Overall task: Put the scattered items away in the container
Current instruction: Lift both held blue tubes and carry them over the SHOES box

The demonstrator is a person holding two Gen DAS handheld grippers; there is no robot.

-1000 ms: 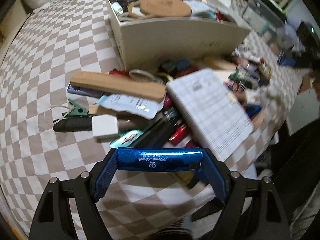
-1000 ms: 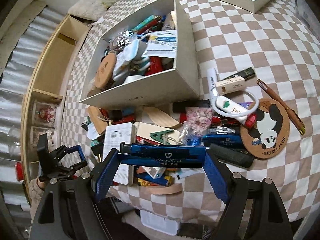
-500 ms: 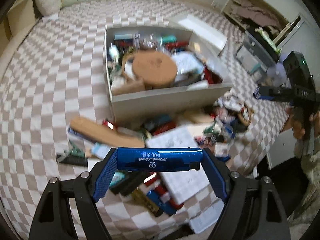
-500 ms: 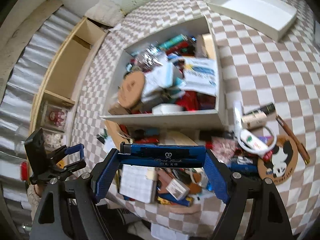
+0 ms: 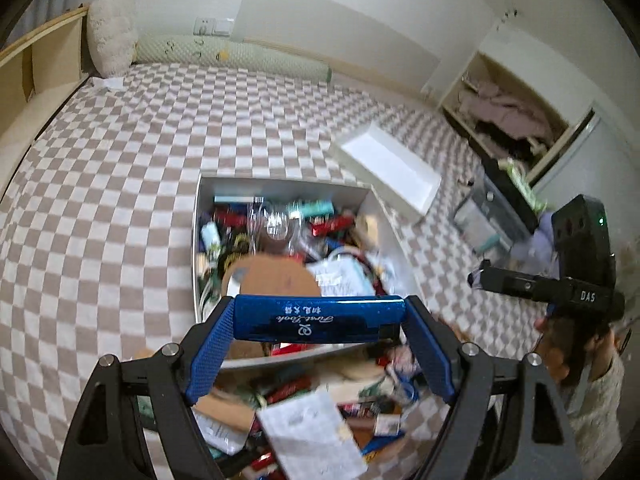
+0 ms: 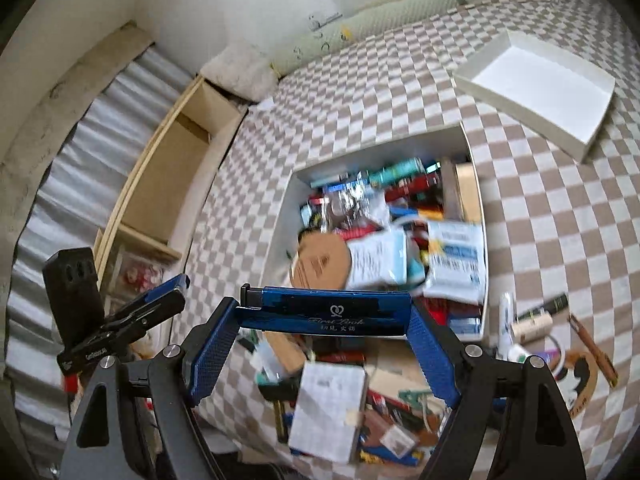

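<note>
My left gripper (image 5: 318, 312) is shut on a glossy blue case (image 5: 320, 320) held crosswise between its fingers, in the air over the near end of the white box (image 5: 280, 188). My right gripper (image 6: 324, 312) is shut on a second blue case (image 6: 328, 316) of the same kind, also above the box's (image 6: 280, 224) near wall. The box is filled with mixed small items, a round cork disc (image 6: 320, 264) among them. On the checked cloth in front of it lies a pile of scattered items, including a white notebook (image 6: 328, 412) and a panda coaster (image 6: 580, 376).
A shallow white lid (image 6: 536, 80) lies open on the cloth beyond the box. A brown pen (image 6: 592, 344) and small tubes lie right of the pile. A wooden shelf (image 6: 168, 168) runs along the bed's left side. A hand (image 5: 560, 360) holds the other gripper at the right.
Both grippers have risen and tilted up away from the pile, each keeping its blue case. The box now sits mid-view, and the far wall and shelves have come into sight.
</note>
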